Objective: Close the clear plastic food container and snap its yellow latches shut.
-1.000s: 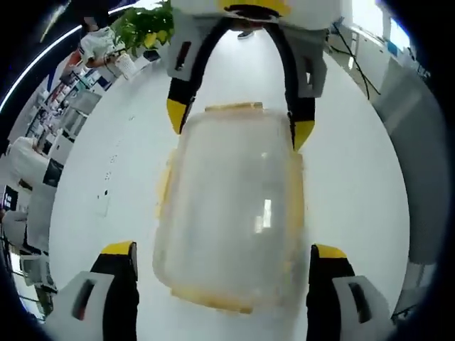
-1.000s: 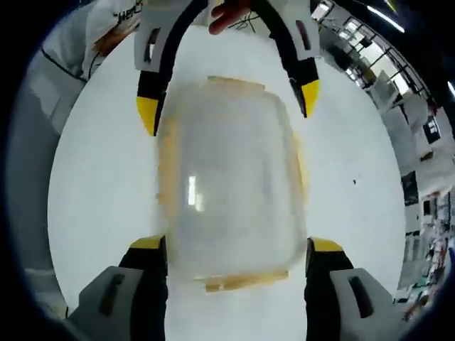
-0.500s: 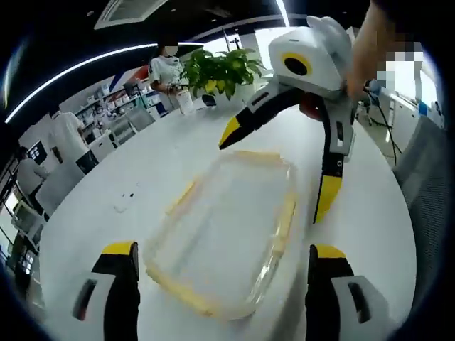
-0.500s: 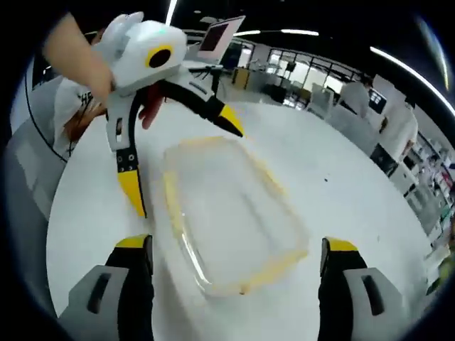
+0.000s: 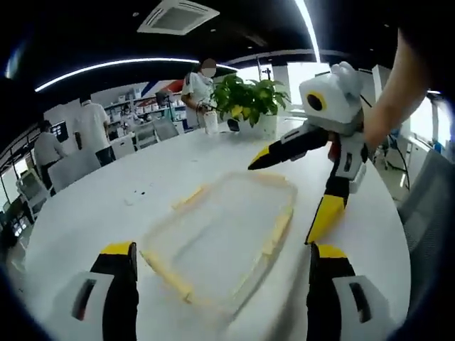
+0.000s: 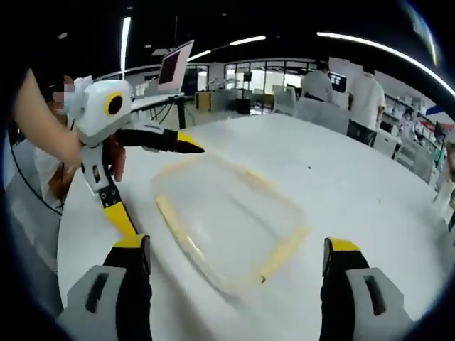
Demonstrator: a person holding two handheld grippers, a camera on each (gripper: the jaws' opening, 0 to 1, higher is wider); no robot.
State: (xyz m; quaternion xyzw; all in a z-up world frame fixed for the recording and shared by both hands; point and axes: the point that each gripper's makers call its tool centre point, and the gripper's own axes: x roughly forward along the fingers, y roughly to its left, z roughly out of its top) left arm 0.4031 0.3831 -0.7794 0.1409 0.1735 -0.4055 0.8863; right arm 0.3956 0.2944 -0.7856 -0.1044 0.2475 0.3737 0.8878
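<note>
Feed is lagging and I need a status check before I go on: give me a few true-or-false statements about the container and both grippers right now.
1. The clear container sits on the white table. True.
2. The left gripper is shut on the container. False: its jaws stand wide apart, either side of the container's near end, holding nothing.
3. The right gripper is open, its jaws spread above the container's far end. True.
4. A potted plant stands on the table beyond the container. True.
5. The container lies tipped on its side. False: it lies flat, lid upward.
</note>
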